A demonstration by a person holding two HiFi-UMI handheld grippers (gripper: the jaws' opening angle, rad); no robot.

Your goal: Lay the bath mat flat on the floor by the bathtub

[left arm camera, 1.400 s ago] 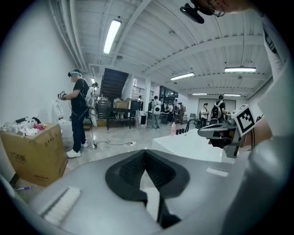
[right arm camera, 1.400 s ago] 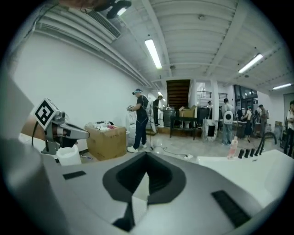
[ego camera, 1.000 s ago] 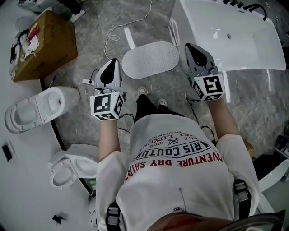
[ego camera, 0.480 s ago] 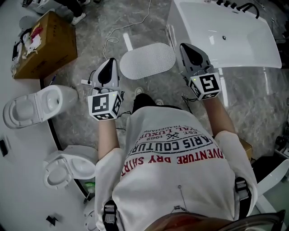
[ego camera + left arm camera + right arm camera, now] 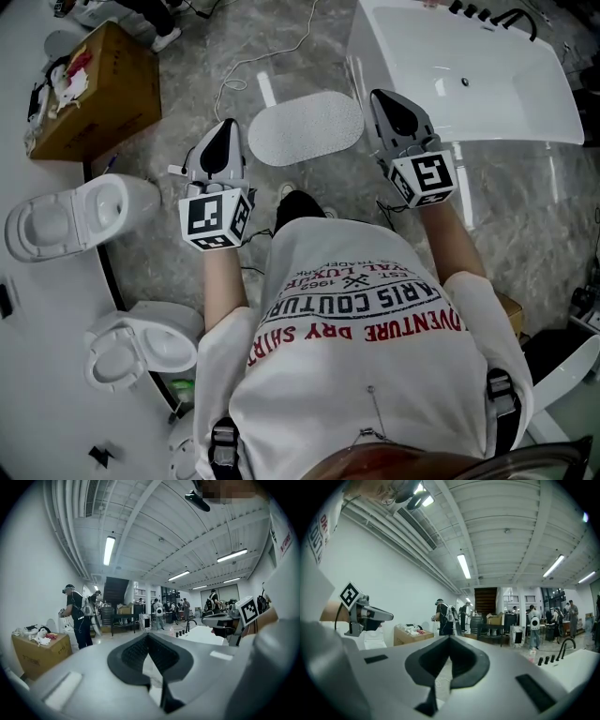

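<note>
Change: your left gripper (image 5: 227, 127) and right gripper (image 5: 382, 97) sit a little higher than a second ago. The mat has not moved.
Fingers: both pairs are pressed together, holding nothing.
Bath mat (image 5: 306, 127): white, oval and bumpy. It lies flat on the floor (image 5: 281, 56), just beside the bathtub (image 5: 487, 94).

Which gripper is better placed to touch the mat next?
Right, slightly: in the head view the right gripper sits nearer the mat than the left gripper. Both are shut, empty.
</note>
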